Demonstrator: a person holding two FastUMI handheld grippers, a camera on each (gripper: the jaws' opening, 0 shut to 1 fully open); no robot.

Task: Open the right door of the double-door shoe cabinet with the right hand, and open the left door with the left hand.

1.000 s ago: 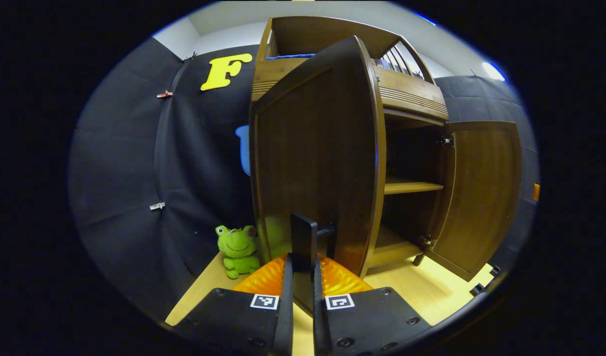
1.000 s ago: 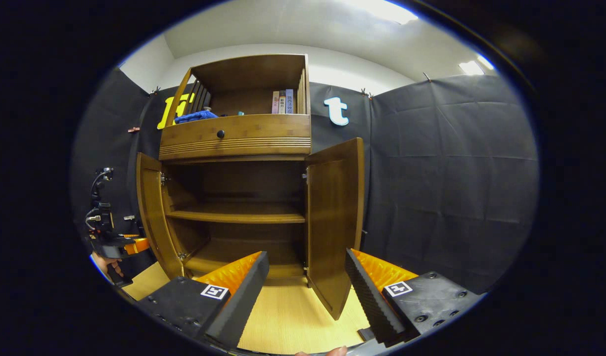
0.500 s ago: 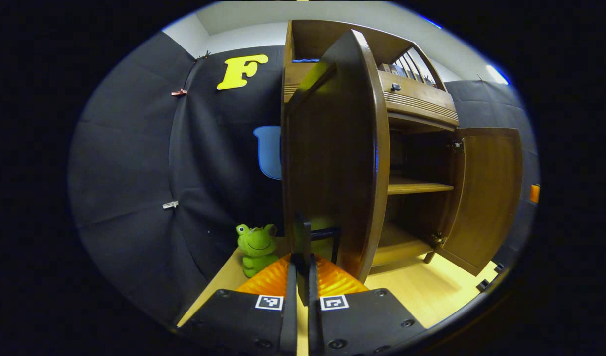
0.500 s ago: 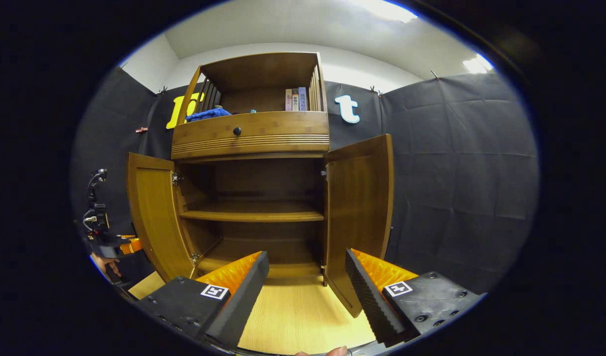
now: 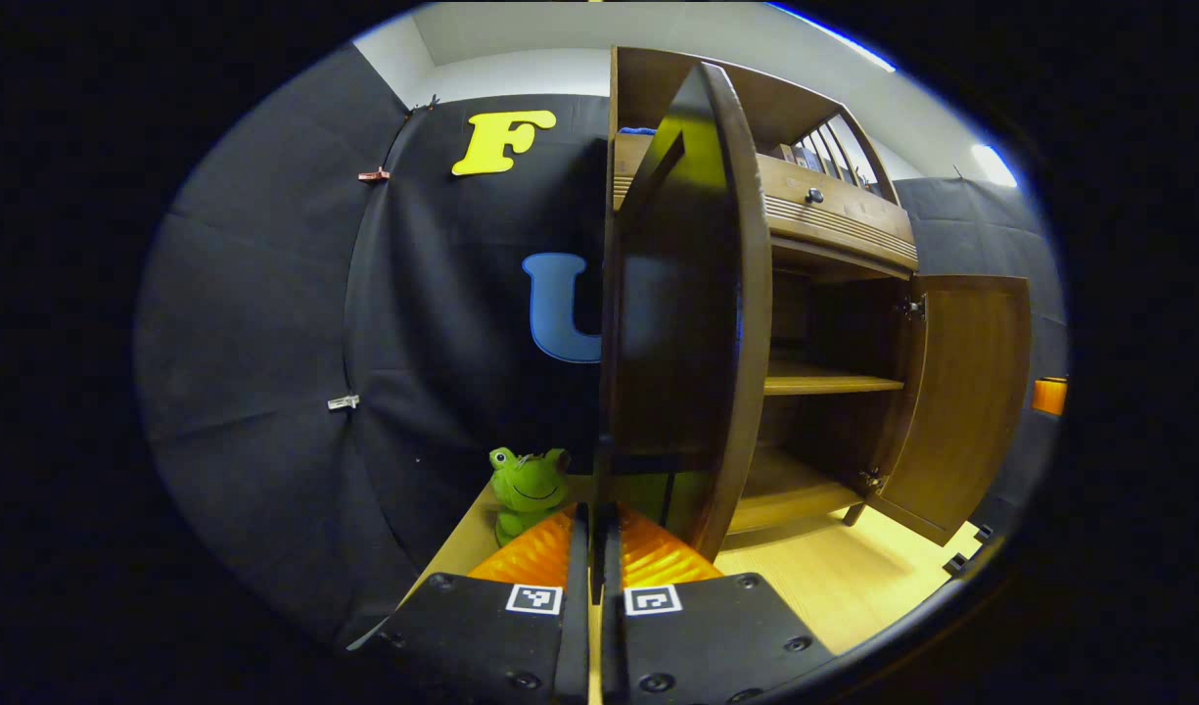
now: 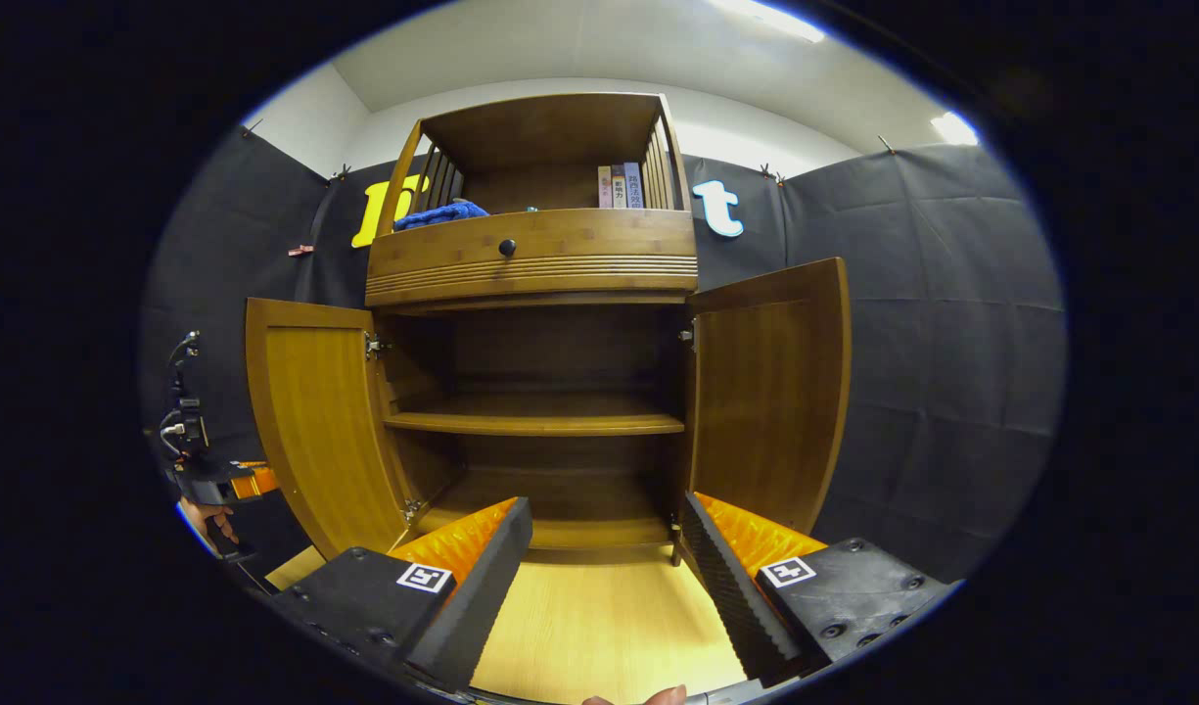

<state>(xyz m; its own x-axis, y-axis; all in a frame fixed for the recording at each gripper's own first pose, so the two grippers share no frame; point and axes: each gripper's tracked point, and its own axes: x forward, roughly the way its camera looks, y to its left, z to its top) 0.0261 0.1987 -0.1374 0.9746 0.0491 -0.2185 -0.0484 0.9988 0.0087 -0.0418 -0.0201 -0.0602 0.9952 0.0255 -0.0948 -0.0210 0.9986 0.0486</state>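
The wooden shoe cabinet stands with both lower doors swung out. In the left gripper view the left door is seen almost edge-on, and my left gripper is shut on its dark handle low on the door. The right door stands open farther back. In the right gripper view the left door and right door flank the bare inner shelf. My right gripper is open, in front of the cabinet and touching nothing. The left gripper, held by a hand, sits at the far left.
A green frog plush sits on the light wooden floor left of the cabinet, close behind the left door. A drawer with a black knob lies above the doors. Books and a blue cloth rest on the top shelf.
My left gripper has pulled the left door farther open, so it now stands nearly edge-on to me. The right gripper stays open; the cabinet has drifted right in its view.
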